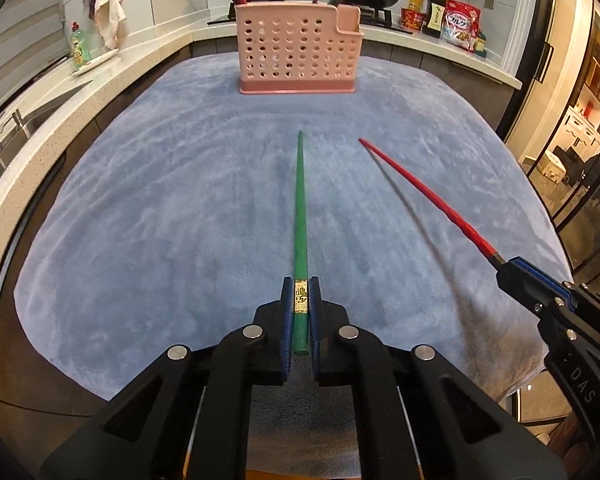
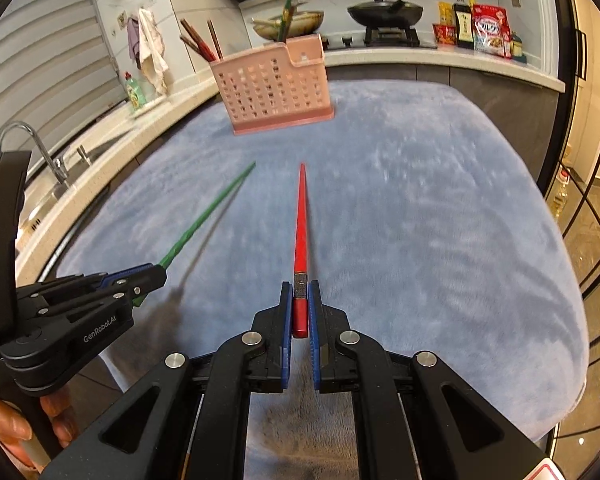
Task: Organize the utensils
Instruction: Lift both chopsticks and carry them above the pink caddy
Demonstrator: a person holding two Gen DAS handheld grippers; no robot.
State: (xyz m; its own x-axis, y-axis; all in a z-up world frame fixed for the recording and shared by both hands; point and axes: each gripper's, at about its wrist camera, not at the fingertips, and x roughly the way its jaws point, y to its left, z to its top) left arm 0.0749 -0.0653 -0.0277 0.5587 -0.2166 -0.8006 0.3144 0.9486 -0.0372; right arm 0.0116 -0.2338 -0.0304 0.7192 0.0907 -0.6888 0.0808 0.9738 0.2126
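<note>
Chopsticks lifted: left tool (image 1: 300, 300) pinching green chopstick (image 1: 300, 208), right tool (image 2: 300, 300) pinching red chopstick (image 2: 301, 224). Next, probably: carry to far pink holder (image 1: 298, 46), tips down.

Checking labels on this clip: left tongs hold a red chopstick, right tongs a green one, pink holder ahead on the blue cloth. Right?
The colours are swapped. The left wrist view shows the left tongs shut on the green chopstick; the right tongs hold the red chopstick. The rest stands.
</note>
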